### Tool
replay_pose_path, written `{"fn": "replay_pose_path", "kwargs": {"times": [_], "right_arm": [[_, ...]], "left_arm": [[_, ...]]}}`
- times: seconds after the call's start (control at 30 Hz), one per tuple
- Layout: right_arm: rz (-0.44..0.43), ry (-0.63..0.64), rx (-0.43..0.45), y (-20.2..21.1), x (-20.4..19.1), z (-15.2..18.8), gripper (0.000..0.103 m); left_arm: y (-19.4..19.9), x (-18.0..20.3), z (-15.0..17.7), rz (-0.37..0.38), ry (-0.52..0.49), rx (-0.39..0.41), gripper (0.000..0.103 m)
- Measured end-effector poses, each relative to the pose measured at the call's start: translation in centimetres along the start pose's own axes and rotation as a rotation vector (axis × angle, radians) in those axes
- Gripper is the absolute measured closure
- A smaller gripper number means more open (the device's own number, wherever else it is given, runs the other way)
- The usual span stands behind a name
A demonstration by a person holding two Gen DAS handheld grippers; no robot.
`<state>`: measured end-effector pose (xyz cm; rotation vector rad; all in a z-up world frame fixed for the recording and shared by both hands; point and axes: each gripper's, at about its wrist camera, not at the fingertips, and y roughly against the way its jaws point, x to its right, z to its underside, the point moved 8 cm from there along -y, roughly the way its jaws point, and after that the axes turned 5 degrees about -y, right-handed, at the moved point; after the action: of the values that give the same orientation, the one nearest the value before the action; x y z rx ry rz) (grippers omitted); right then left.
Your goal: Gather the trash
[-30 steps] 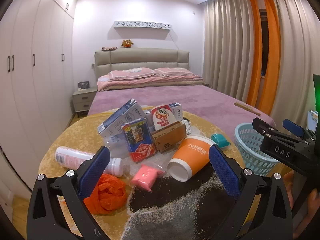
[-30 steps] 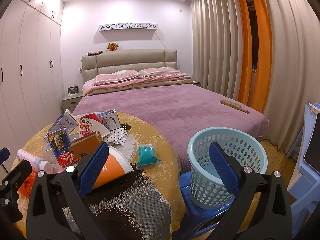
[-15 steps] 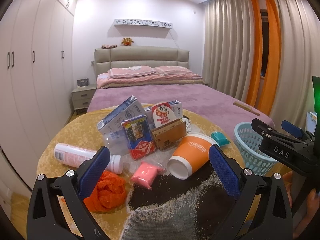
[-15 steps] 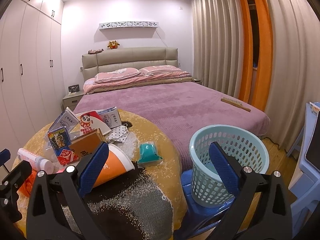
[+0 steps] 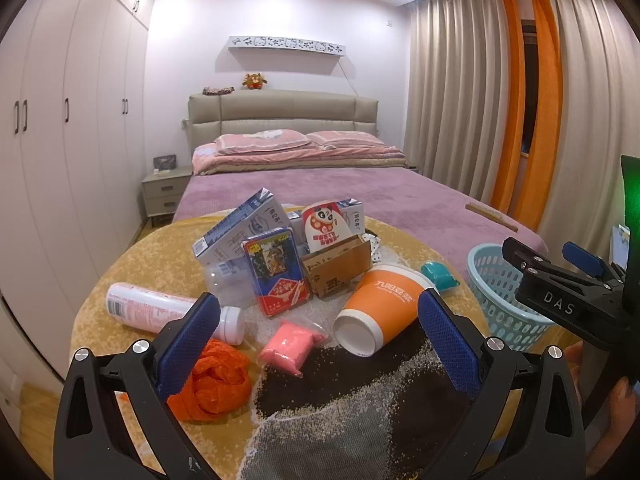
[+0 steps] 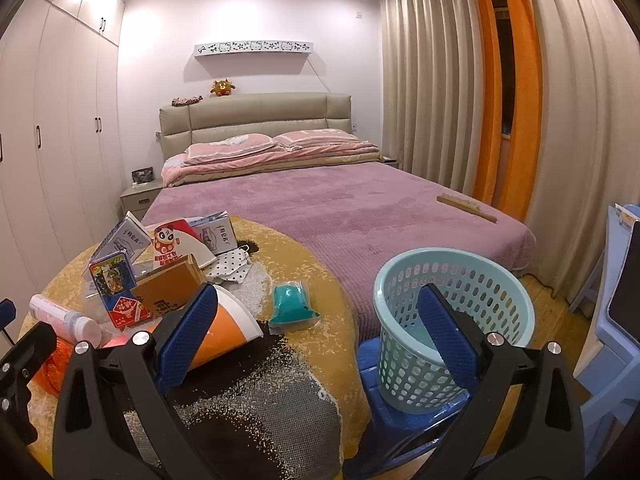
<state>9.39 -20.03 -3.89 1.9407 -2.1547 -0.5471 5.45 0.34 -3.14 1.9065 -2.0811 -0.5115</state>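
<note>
Trash lies on a round yellow-covered table (image 5: 132, 264): an orange paper cup (image 5: 380, 308) on its side, a pink packet (image 5: 286, 346), an orange crumpled bag (image 5: 218, 384), a white bottle (image 5: 160, 312), a card box (image 5: 278, 270), a brown carton (image 5: 336, 264), grey cartons (image 5: 240, 232) and a teal packet (image 5: 438, 274). A light blue basket (image 6: 452, 320) stands on a blue stool right of the table. My left gripper (image 5: 316, 344) is open and empty above the near trash. My right gripper (image 6: 316, 344) is open and empty between the cup (image 6: 224, 332) and the basket.
A bed with a purple cover (image 6: 340, 208) stands behind the table. White wardrobes (image 5: 52, 160) line the left wall and curtains (image 6: 440, 100) the right. A wooden brush (image 6: 466, 206) lies on the bed. A blue chair (image 6: 612, 320) is at far right.
Both views have shifted slightly; the table items sit a little lower and closer in frame. Both grippers stay open and empty.
</note>
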Motion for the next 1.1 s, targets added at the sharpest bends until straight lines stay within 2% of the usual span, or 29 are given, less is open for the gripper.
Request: {"fn": "replay_pose_path", "kwargs": {"times": [0.33,0.53,0.67,0.8,0.9,1.03,1.1], "right_arm": [[-0.005,-0.01,-0.014,-0.4,0.0,0.3,0.007],[-0.025,0.004,-0.022,-0.6,-0.5,0.7,0.007],[-0.048,0.033,-0.022,-0.6,-1.6,1.0,0.01],[-0.09,0.066,-0.034,-0.8,-3.1,1.6,0.019],[-0.128,0.087,-0.057,-1.1,-4.4,2.3,0.026],[-0.181,0.077,-0.111,-1.7,-5.8,3.5,0.026],[-0.197,0.082,-0.131,-2.0,-6.6,4.1,0.026]], "left_arm": [[0.1,-0.2,0.1,-0.004,0.006,0.0,0.007],[1.1,-3.3,1.4,-0.03,0.057,-0.014,0.007],[1.5,-6.3,3.1,-0.05,0.11,-0.056,0.007],[1.0,-9.0,4.8,-0.066,0.149,-0.105,0.007],[0.2,-10.4,5.9,-0.046,0.187,-0.147,0.007],[-1.1,-11.7,7.2,-0.02,0.24,-0.195,0.007],[-1.9,-12.2,7.8,-0.034,0.236,-0.227,0.007]]}}
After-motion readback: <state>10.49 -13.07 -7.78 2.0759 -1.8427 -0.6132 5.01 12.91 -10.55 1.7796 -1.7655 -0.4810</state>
